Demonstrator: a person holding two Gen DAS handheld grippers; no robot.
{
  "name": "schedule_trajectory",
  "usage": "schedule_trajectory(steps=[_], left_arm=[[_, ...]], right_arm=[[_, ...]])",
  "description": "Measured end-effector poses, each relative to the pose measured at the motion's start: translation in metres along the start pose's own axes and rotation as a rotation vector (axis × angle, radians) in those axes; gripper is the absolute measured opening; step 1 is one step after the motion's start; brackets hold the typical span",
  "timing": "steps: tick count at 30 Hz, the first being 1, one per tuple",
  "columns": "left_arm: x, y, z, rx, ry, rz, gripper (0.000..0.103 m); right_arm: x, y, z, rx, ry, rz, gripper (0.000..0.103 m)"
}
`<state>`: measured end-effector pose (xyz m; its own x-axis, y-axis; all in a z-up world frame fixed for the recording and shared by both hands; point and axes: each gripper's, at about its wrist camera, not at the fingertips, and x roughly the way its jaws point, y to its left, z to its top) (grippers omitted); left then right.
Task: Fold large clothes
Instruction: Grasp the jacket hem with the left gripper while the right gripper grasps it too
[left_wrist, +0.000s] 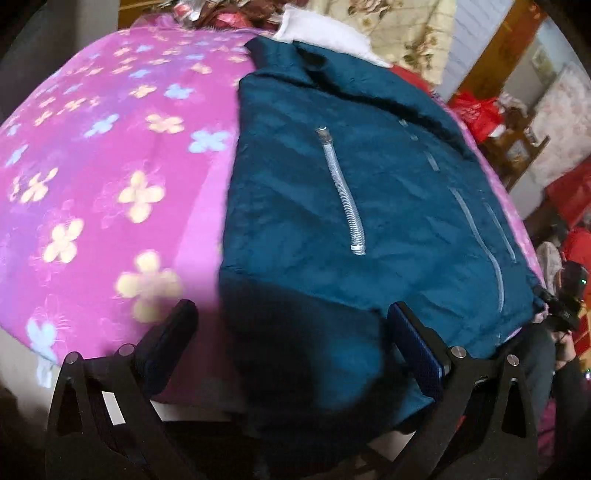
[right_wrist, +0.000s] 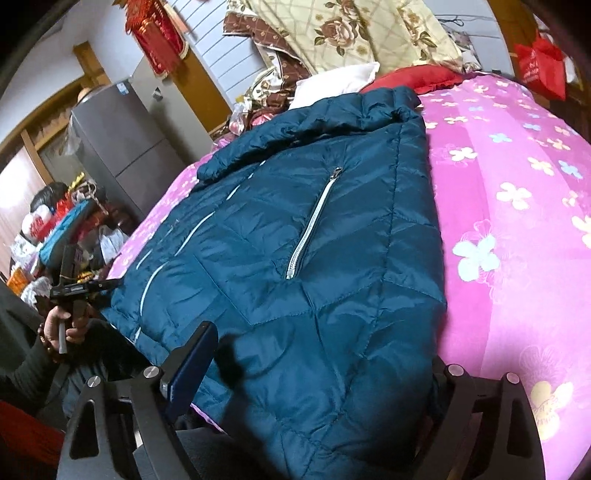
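Note:
A dark teal quilted jacket (left_wrist: 351, 206) with silver zippers lies flat on a pink flowered bedspread (left_wrist: 110, 166), collar toward the far end. My left gripper (left_wrist: 291, 332) is open, its fingers either side of the jacket's near hem corner, which hangs over the bed edge. In the right wrist view the jacket (right_wrist: 295, 258) fills the middle. My right gripper (right_wrist: 321, 354) is open over the near hem; its right finger is hidden behind the fabric. The other gripper (right_wrist: 79, 288) shows at the left, held in a hand.
Pillows and folded floral bedding (right_wrist: 351, 33) are piled at the head of the bed. A grey fridge (right_wrist: 122, 136) and cluttered bags (right_wrist: 55, 229) stand beside the bed. Red bags (left_wrist: 476, 110) and a wooden chair (left_wrist: 517, 147) stand on the other side.

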<state>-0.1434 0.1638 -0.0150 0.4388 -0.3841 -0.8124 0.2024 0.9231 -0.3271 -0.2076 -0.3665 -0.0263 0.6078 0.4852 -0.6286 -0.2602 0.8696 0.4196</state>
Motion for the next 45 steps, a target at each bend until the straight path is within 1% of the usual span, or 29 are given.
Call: schedule_trajectory(steps=[2, 4, 7, 9, 10, 11, 12, 13, 14, 15, 16, 19, 20, 22, 23, 24, 25, 26, 28, 29, 30, 31, 33, 34, 35, 37, 40, 43, 45], left_arm=[[0.001, -0.004, 0.002, -0.002, 0.006, -0.083, 0.102], [0.004, -0.005, 0.007, -0.024, 0.024, -0.198, 0.102], [0.005, -0.003, 0.014, -0.050, 0.031, -0.241, 0.102], [0.005, -0.001, 0.015, -0.074, 0.035, -0.263, 0.100], [0.004, -0.001, 0.016, -0.073, 0.037, -0.252, 0.096], [0.002, 0.001, 0.015, -0.066, 0.035, -0.225, 0.085], [0.003, 0.000, 0.016, -0.055, 0.034, -0.195, 0.074], [0.002, 0.000, 0.016, -0.047, 0.033, -0.171, 0.069], [0.001, 0.001, 0.014, -0.041, 0.029, -0.139, 0.055], [0.000, 0.002, 0.012, -0.036, 0.025, -0.113, 0.047], [-0.001, 0.002, 0.010, -0.028, 0.021, -0.099, 0.046], [-0.003, 0.002, 0.004, -0.013, 0.018, -0.087, 0.046], [-0.003, 0.000, 0.002, -0.010, 0.020, -0.082, 0.047], [-0.001, -0.004, 0.003, -0.002, 0.018, -0.097, 0.059], [0.001, -0.006, 0.003, 0.005, 0.019, -0.117, 0.072], [0.002, -0.009, 0.005, 0.013, 0.022, -0.135, 0.082], [0.004, -0.011, 0.005, 0.019, 0.026, -0.148, 0.085], [0.005, -0.014, 0.007, 0.023, 0.025, -0.142, 0.087], [0.007, -0.019, 0.008, 0.031, 0.015, -0.112, 0.087], [0.007, -0.021, 0.007, 0.028, 0.008, -0.099, 0.087], [0.006, -0.022, 0.005, 0.021, -0.001, -0.082, 0.083], [0.005, -0.022, 0.003, 0.014, -0.012, -0.063, 0.078], [0.004, -0.021, -0.001, 0.017, -0.033, -0.014, 0.055], [0.003, -0.019, -0.001, 0.007, -0.041, 0.005, 0.050], [0.002, -0.014, -0.002, -0.016, -0.048, 0.004, 0.045], [0.002, -0.010, -0.003, -0.044, -0.057, -0.007, 0.044], [0.003, -0.016, -0.004, -0.020, -0.073, 0.017, 0.047], [0.004, -0.019, -0.006, -0.019, -0.093, 0.009, 0.056], [0.004, -0.018, -0.007, -0.034, -0.110, -0.013, 0.061]], right_arm=[[0.000, -0.001, 0.000, 0.001, -0.001, -0.002, 0.093], [0.000, -0.001, 0.000, 0.003, -0.002, -0.002, 0.093], [-0.002, -0.003, -0.002, 0.010, -0.004, 0.020, 0.093], [-0.004, -0.006, -0.003, 0.029, -0.016, 0.067, 0.092], [-0.003, -0.007, -0.003, 0.034, -0.012, 0.097, 0.090], [-0.002, -0.007, -0.003, 0.030, -0.010, 0.106, 0.088], [0.002, -0.005, 0.001, 0.005, -0.008, 0.086, 0.085], [0.005, -0.003, 0.003, -0.015, -0.007, 0.064, 0.083], [0.009, -0.003, 0.007, -0.031, -0.006, 0.045, 0.082], [0.012, -0.003, 0.010, -0.032, -0.006, 0.039, 0.082], [0.013, -0.003, 0.011, -0.035, -0.003, 0.035, 0.082], [0.014, 0.000, 0.009, -0.052, 0.002, 0.016, 0.083], [0.013, 0.000, 0.008, -0.055, 0.000, 0.011, 0.083], [0.011, 0.001, 0.004, -0.060, -0.008, 0.005, 0.083], [0.010, 0.001, 0.003, -0.059, -0.012, 0.004, 0.083], [0.008, 0.001, 0.002, -0.055, -0.016, 0.003, 0.083], [0.008, 0.000, 0.001, -0.048, -0.020, 0.006, 0.083], [0.007, -0.001, 0.001, -0.041, -0.024, 0.010, 0.083], [0.005, -0.004, 0.000, -0.026, -0.032, 0.020, 0.083], [0.004, -0.005, -0.001, -0.017, -0.036, 0.019, 0.081], [0.003, -0.005, -0.002, -0.008, -0.041, 0.013, 0.074], [0.001, -0.009, -0.003, 0.017, -0.053, 0.003, 0.069], [-0.004, -0.018, -0.006, 0.075, -0.065, 0.004, 0.043], [-0.005, -0.023, -0.008, 0.096, -0.068, 0.018, 0.040], [-0.006, -0.023, -0.009, 0.094, -0.072, 0.018, 0.036], [-0.006, -0.019, -0.012, 0.076, -0.081, 0.001, 0.036], [-0.005, -0.013, -0.012, 0.049, -0.087, -0.024, 0.036], [-0.005, -0.015, -0.012, 0.057, -0.094, -0.018, 0.036], [-0.005, -0.016, -0.012, 0.053, -0.090, -0.013, 0.036]])
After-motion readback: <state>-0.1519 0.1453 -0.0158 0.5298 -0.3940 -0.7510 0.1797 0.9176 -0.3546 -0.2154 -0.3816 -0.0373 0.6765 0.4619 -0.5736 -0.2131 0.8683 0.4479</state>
